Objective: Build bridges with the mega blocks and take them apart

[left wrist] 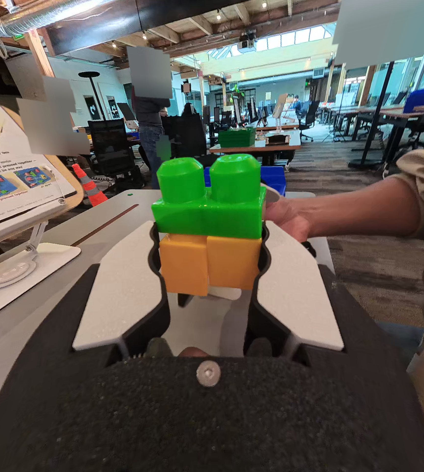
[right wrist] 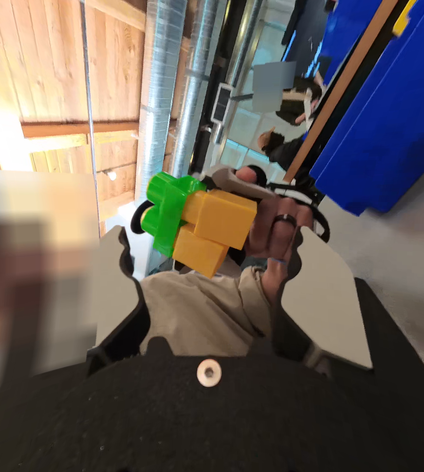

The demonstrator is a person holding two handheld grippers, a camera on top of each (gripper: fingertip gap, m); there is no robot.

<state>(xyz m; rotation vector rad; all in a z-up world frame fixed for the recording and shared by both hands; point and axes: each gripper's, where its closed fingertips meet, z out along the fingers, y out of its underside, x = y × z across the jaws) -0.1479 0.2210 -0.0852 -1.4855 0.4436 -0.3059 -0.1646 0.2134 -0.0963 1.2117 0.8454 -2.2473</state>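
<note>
Bridge assembly: one green block (left wrist: 207, 217), two studs up, seated across two yellow blocks (left wrist: 209, 265) set side by side; frame centre in the left wrist view, held in the air above the grey table (left wrist: 108, 229).

Left gripper (left wrist: 209, 258): fingers closed against the outer sides of the yellow pair, gripping it.

Right gripper (right wrist: 210, 258): spread wide, holding nothing; the assembly sits beyond its tips, upper centre.

Instruction sheet on stand (left wrist: 14, 178): left edge.

Blue bin (right wrist: 384, 127): upper right.

The right wrist view is blurred by motion; the yellow blocks (left wrist: 209, 264) hide the left gripper (left wrist: 209, 258) pads, perhaps touching them
</note>
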